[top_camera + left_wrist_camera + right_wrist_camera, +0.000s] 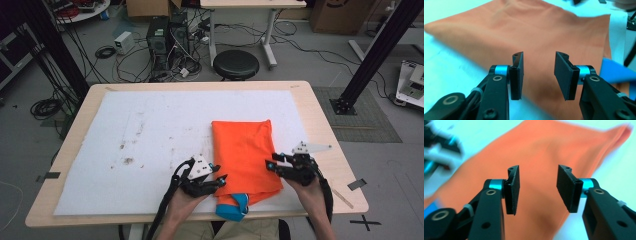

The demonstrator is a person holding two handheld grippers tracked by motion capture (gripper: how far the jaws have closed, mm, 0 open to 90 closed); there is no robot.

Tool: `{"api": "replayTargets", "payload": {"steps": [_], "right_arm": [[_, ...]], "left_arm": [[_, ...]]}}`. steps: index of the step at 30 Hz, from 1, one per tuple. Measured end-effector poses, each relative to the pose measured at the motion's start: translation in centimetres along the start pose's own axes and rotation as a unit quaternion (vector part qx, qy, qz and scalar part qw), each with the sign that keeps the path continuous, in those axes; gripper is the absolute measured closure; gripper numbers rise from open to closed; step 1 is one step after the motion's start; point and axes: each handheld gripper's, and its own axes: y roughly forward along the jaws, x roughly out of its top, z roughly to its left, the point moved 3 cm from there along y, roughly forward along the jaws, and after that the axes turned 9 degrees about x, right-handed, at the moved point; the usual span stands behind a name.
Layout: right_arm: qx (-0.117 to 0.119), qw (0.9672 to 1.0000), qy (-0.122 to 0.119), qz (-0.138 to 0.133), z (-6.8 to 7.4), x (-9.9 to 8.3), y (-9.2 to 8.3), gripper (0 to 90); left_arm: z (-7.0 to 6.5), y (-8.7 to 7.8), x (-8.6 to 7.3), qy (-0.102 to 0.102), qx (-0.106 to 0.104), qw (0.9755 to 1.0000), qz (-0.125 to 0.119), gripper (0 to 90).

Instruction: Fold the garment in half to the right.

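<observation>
Orange fabric, folded into a tall rectangle: that's the garment you're working, lying on the white foam mat right of the table's centre. Its long axis runs from 12 to 6 o'clock in the high view, with a blue trim piece poking out at the 6 o'clock end near the table edge.

Your left gripper sits at the cloth's 7 o'clock corner, jaws spread with nothing between the pads. In the left gripper view the fabric just lies beyond them. Your right gripper is at the 4 o'clock edge, also spread and pinching nothing.

For the next fold, I'd say get both sets of pads low and slide the bottom jaw under all the layers before you squeeze, not just the top one. Grab both near corners level with each other, then lift together toward 12 o'clock so the edges stay square.
</observation>
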Motion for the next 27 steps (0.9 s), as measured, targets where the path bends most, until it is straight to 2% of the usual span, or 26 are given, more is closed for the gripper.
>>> {"api": "replayTargets", "payload": {"steps": [3,5,6,8,10,11,13,15,16,17,18,19,20,22,25,27], "right_arm": [[-0.017,0.9997,-0.015,-0.013,-1.7,3.0,1.7,55.6],[-0.037,0.9992,-0.015,0.003,-3.2,4.6,3.4,56.8],[-0.041,0.9988,-0.01,0.023,-4.0,5.1,4.5,57.4],[-0.053,0.9971,0.005,0.054,-4.8,5.1,5.6,60.5],[-0.104,0.9903,0.007,0.091,-5.8,4.4,6.2,66.6],[-0.111,0.9881,0.006,0.106,-6.2,4.0,6.3,69.1],[-0.113,0.9883,0.002,0.102,-6.5,3.6,6.1,72.8],[-0.129,0.9859,-0.003,0.107,-6.4,3.5,5.6,72.9],[-0.138,0.9845,-0.004,0.108,-6.2,3.4,5.4,71.0],[-0.141,0.9845,-0.003,0.104,-5.9,3.3,5.1,64.5],[-0.142,0.9856,0.0,0.092,-5.6,3.2,4.7,53.9],[-0.137,0.9871,0.01,0.082,-5.3,3.1,4.3,52.0],[-0.108,0.9922,0.013,0.061,-4.6,2.7,3.6,53.2],[-0.063,0.9978,0.001,0.023,-2.8,1.9,2.4,54.4],[-0.022,0.9992,-0.027,0.019,0.2,0.4,1.3,60.0],[-0.004,0.998,-0.043,0.047,2.0,-1.4,1.1,62.7]], "left_arm": [[-0.1,0.8,0.5,0.0,0.013,0.9999,0.009,58.3],[-0.1,0.8,0.7,-0.004,0.016,0.9998,0.005,57.7],[-0.1,0.7,0.7,-0.003,0.016,0.9998,0.006,57.7],[0.0,0.5,0.5,-0.003,0.019,0.9998,0.006,57.7],[0.3,0.3,0.2,-0.003,0.022,0.9997,0.009,57.7],[0.5,0.2,0.0,-0.003,0.024,0.9997,0.011,57.7],[0.7,0.0,-0.2,-0.007,0.027,0.9995,0.012,57.7],[0.9,-0.3,-0.3,-0.011,0.03,0.9994,0.008,57.6],[0.9,-0.5,-0.4,-0.015,0.031,0.9994,0.005,57.4],[1.1,-0.8,-0.4,-0.016,0.033,0.9993,0.002,57.3],[1.1,-1.0,-0.4,-0.018,0.034,0.9993,-0.001,57.0],[1.3,-1.3,-0.4,-0.023,0.032,0.9992,-0.007,56.8],[1.4,-1.5,-0.4,-0.027,0.026,0.9992,-0.014,56.8],[1.3,-1.7,-0.3,-0.028,0.012,0.9993,-0.022,56.9],[0.7,-1.4,-0.3,-0.021,-0.017,0.9994,-0.023,57.9],[0.0,-0.9,-0.5,-0.007,-0.025,0.9996,-0.008,58.6]]}}
